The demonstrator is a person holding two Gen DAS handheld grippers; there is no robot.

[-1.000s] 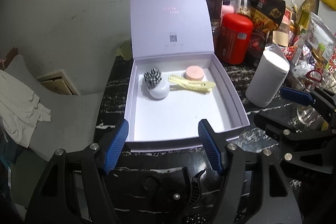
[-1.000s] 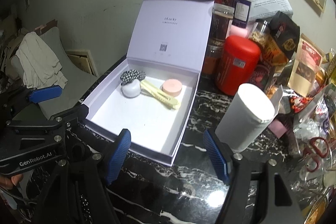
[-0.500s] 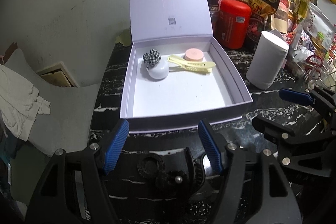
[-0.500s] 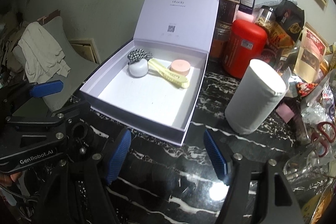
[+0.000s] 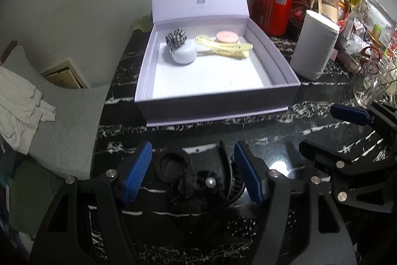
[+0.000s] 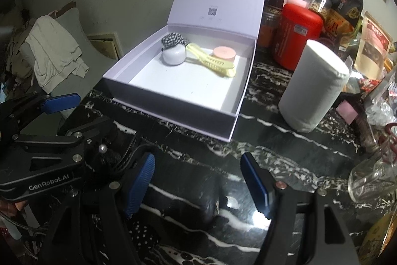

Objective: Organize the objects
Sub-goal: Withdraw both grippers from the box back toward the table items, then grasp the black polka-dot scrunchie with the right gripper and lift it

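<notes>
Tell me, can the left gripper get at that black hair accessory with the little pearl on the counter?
Probably yes. The left gripper is open and the black hair accessory lies on the counter right between its fingers, nothing covering it.

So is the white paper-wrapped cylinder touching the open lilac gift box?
Apart. The right wrist view shows dark marble between the white paper-wrapped cylinder and the open lilac gift box.

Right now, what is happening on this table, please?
A person holds two open grippers above a black marble table. The left gripper hangs over a pile of black hair accessories; the right gripper holds nothing. The open box already contains a yellow hair clip, a pink jar and a white jar.
</notes>
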